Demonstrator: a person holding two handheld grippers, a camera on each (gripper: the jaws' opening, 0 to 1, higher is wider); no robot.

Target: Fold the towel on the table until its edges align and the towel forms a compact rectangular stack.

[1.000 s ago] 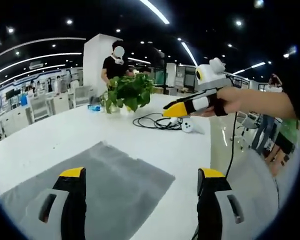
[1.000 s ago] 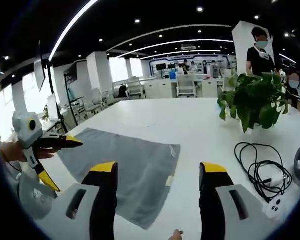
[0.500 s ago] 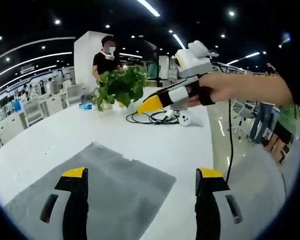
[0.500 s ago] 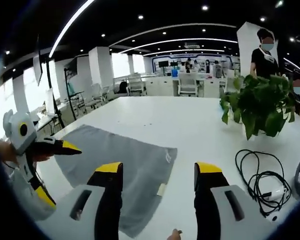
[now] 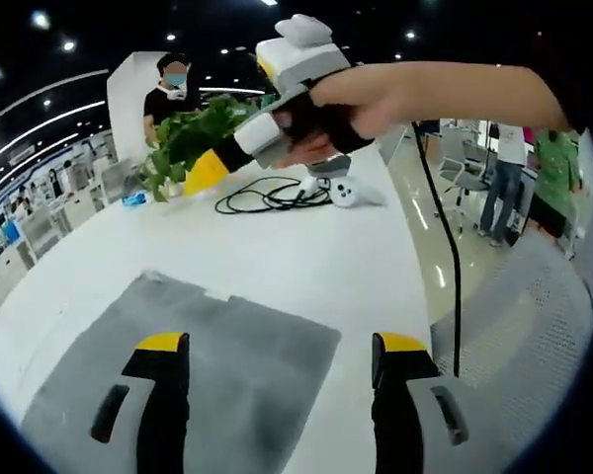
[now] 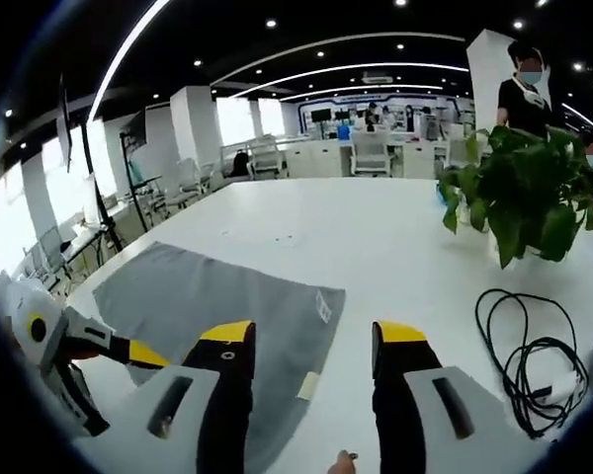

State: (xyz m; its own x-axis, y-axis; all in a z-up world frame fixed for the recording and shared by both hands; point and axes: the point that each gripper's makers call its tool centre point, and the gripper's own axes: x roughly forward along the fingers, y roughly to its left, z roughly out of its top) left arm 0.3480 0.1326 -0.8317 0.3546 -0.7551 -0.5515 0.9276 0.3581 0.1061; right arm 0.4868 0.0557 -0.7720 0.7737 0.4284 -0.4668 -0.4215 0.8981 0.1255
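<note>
In the left gripper view the left tool point(image 5: 277, 351) has its yellow-tipped jaws wide apart and empty over the near part of the grey towel point(image 5: 208, 355), which lies flat and unfolded on the white surface point(image 5: 306, 257). The towel fills more of the lower view than a second ago, since the camera has dipped toward it. At about 12 o'clock the right tool point(image 5: 203, 176), gripped in a person's hand point(image 5: 326, 104), has swung leftward across the view and sits nearer than before; its jaws seem close together, though the angle makes this hard to judge. Beyond it lie a black cable point(image 5: 267, 196) and a potted plant point(image 5: 188, 143).

In the right gripper view the right tool point(image 6: 311, 341) stands wide, holding nothing, above the towel's point(image 6: 217, 306) right edge. The left tool point(image 6: 138, 354) has dropped to about 8 o'clock. The plant point(image 6: 524, 197) stands at 2 o'clock.
</note>
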